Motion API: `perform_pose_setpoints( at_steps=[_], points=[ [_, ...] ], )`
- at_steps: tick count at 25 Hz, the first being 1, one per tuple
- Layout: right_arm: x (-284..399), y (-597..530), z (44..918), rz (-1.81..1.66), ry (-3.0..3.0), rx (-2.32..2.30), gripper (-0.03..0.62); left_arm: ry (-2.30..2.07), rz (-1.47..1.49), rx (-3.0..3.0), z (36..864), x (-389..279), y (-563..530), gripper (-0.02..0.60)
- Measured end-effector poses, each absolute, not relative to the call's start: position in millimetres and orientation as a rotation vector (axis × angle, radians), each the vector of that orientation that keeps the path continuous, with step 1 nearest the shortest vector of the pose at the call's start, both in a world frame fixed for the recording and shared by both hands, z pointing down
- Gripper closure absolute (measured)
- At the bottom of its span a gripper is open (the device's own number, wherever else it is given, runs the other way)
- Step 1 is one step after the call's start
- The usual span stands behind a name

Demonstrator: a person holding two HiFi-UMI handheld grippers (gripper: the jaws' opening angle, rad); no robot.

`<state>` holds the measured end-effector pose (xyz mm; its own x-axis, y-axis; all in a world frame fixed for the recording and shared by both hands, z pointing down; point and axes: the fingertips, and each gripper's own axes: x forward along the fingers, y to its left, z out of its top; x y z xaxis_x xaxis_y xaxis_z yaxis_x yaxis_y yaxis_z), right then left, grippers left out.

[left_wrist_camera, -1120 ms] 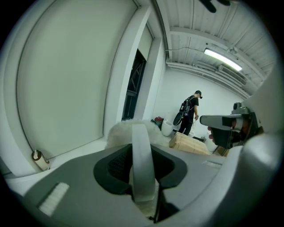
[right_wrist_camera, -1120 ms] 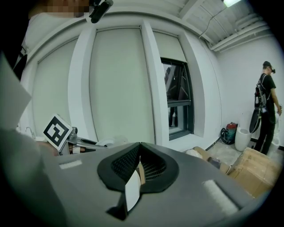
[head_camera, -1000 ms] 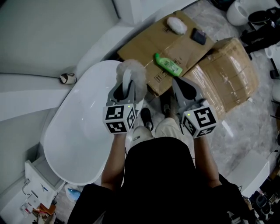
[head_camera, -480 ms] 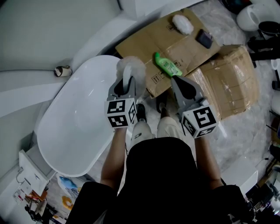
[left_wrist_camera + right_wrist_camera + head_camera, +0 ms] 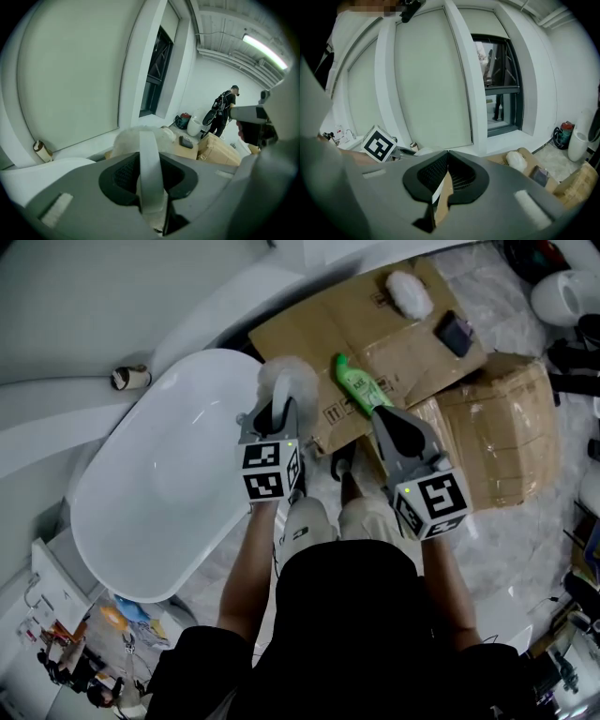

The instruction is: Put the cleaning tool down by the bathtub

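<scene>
The cleaning tool (image 5: 291, 381) has a fluffy white head and a white strap handle. My left gripper (image 5: 277, 411) is shut on that handle, with the head sticking out ahead of the jaws. The head hangs just past the right rim of the white oval bathtub (image 5: 84, 493), beside the cardboard. In the left gripper view the strap (image 5: 149, 159) runs between the jaws of the left gripper (image 5: 150, 174), with the fluffy head (image 5: 126, 139) beyond. My right gripper (image 5: 386, 418) is to the right, shut and empty; its tips meet in the right gripper view (image 5: 448, 153).
Flattened cardboard (image 5: 375, 315) lies right of the tub with a green bottle (image 5: 361, 385), a white fluffy pad (image 5: 411, 292) and a small dark object (image 5: 454, 332) on it. A wrapped box (image 5: 497, 437) sits further right. A small roll (image 5: 129, 377) rests on the ledge. A person (image 5: 224, 110) stands far off.
The tub has slid left in the head view. The left gripper and the tool's head have moved from over the tub's end to just past its right rim.
</scene>
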<state>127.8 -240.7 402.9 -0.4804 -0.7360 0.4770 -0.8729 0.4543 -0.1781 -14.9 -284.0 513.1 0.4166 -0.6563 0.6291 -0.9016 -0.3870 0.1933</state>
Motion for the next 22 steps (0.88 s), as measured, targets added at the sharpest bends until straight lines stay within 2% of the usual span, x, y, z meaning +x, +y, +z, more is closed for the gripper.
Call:
perform_pose_setpoints(
  at_steps=[22],
  points=[
    [155,-280,473,0.655,-2.360,1.215,0.586,-1.339,0.744,2.025,630,27,-326,0.492]
  ],
)
